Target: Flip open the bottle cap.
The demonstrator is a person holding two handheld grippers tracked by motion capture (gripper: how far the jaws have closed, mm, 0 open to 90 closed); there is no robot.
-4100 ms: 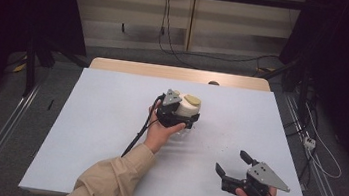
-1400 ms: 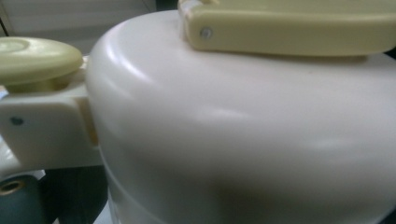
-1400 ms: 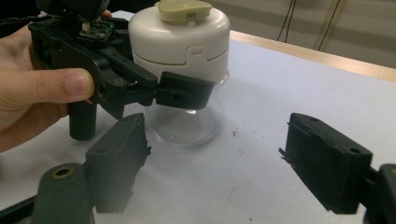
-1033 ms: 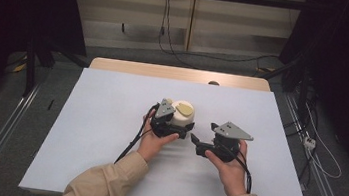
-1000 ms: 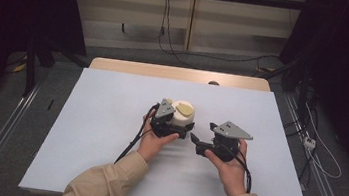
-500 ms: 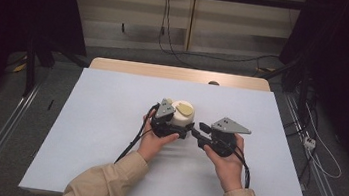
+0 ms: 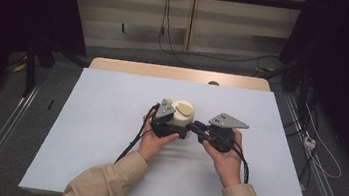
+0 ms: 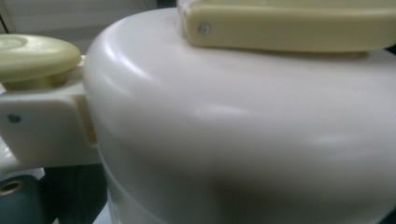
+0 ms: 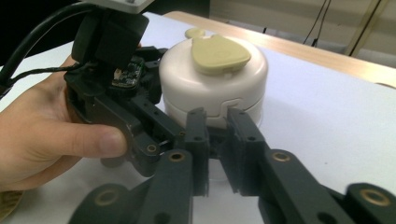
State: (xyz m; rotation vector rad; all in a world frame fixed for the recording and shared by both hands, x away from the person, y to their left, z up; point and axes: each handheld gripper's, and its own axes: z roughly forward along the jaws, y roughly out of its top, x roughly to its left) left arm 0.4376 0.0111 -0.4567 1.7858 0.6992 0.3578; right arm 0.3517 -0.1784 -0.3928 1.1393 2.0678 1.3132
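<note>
High view overhead; tong views close, sharing white container (image 7: 181, 113).

A table (image 7: 107, 135) with a plain white top carries the things, and a strip of bare wood shows along its far edge. A round cream container (image 7: 180, 114) with a pale yellow lid piece stands on it near the middle. A small dark object (image 7: 213, 83) rests at the far edge.
</note>
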